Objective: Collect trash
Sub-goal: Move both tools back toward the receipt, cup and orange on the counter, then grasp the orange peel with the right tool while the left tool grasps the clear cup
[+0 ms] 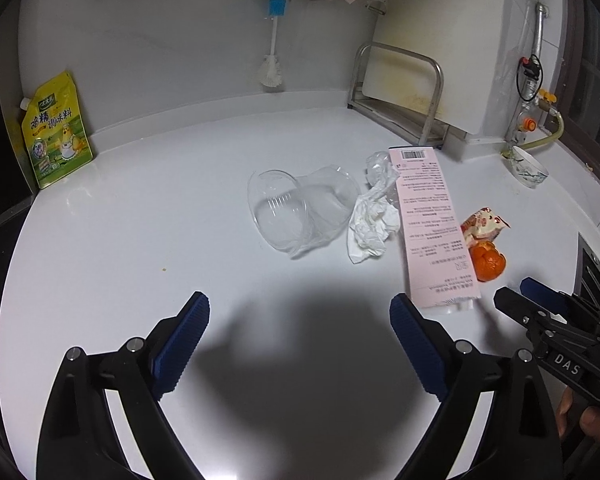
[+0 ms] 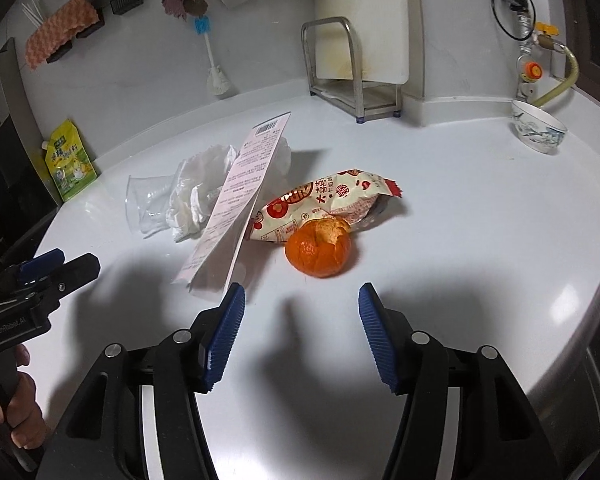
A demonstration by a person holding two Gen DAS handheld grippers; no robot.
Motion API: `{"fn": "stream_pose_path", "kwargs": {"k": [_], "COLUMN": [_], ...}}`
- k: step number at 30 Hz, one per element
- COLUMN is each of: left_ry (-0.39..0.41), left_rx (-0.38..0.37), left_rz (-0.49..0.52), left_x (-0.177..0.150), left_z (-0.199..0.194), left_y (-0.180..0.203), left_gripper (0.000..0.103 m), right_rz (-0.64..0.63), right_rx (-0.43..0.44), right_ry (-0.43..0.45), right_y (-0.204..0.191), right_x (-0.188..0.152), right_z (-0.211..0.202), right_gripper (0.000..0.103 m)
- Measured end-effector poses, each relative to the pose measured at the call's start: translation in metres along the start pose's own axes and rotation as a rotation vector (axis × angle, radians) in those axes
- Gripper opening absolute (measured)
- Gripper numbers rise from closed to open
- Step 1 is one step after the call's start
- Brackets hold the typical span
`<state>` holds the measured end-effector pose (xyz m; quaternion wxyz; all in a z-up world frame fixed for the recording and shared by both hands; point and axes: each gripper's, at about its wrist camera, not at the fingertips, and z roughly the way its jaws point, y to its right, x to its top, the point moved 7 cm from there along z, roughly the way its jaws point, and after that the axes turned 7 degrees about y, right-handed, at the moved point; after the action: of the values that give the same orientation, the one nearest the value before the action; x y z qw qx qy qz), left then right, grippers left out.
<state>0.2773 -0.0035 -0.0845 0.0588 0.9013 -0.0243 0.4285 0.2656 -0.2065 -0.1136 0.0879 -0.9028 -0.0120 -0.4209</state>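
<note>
Trash lies on the white counter [image 1: 140,220]: a clear plastic cup [image 1: 296,210] on its side, a crumpled white tissue [image 1: 370,220], a pink paper package [image 1: 430,224], a red-and-white snack wrapper [image 1: 482,226] and an orange peel [image 1: 488,264]. In the right wrist view I see the cup [image 2: 148,200], tissue [image 2: 196,196], pink package [image 2: 240,196], wrapper [image 2: 324,204] and peel [image 2: 318,248]. My left gripper [image 1: 300,320] is open and empty, short of the cup. My right gripper [image 2: 302,312] is open and empty, just short of the peel; it also shows in the left wrist view [image 1: 516,292].
A yellow seasoning pouch [image 1: 56,132] leans on the back wall at left. A bottle brush [image 1: 272,52] hangs on the wall. A metal rack [image 1: 400,92] with a cutting board stands at the back right, and a bowl [image 2: 538,128] sits near the gas valve.
</note>
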Motion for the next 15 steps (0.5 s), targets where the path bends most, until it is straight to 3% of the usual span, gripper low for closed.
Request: {"fn": "stream_pose_path", "kwargs": {"k": [15], "left_ry": [-0.045], "left_rx": [0.016], "left_rz": [-0.053], "left_x": [0.009], "left_z": [0.031], "left_y": [-0.017], "left_gripper": [0.090], "right_rz": [-0.017], "right_rx": [-0.032], "right_ry": [-0.041], "right_y": [0.009], "right_x": [0.013], "right_z": [0.038], "right_gripper": [0.057]}}
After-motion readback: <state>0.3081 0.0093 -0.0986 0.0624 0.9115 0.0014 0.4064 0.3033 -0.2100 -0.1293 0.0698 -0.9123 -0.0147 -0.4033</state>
